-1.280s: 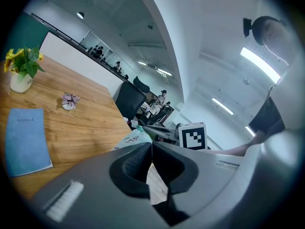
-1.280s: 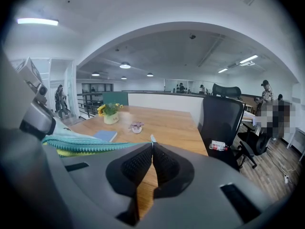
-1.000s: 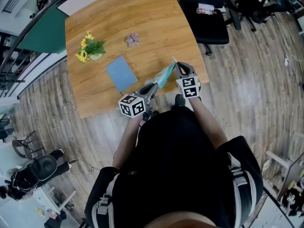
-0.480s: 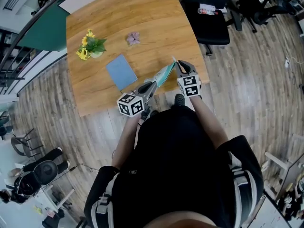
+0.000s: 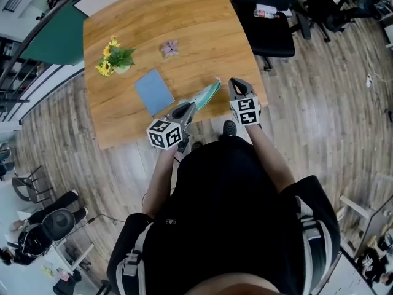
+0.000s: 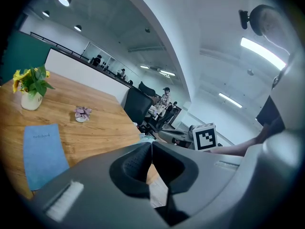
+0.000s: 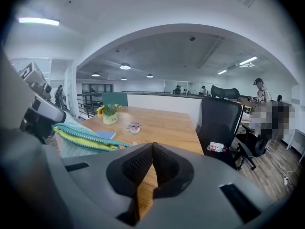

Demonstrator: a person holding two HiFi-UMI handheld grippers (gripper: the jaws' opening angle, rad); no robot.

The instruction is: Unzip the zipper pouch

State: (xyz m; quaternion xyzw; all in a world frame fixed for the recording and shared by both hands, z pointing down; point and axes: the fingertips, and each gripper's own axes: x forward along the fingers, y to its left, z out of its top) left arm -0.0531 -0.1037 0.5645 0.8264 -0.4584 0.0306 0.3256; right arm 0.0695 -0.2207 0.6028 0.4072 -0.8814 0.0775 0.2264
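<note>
Left tool (image 5: pixel 186 108) clamped shut on the teal zipper pouch (image 5: pixel 206 94), pouch lifted over the counter's (image 5: pixel 196 23) near edge, right tool (image 5: pixel 235 82) closed, empty, just beside the pouch's far end, open wood beyond, blue booklet (image 5: pixel 153 91), cover print too small to read.

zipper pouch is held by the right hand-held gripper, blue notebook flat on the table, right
No: the left hand-held gripper holds the zipper pouch; the right hand-held gripper is shut on nothing, per the right gripper view. The blue notebook lies flat on the table.
</note>
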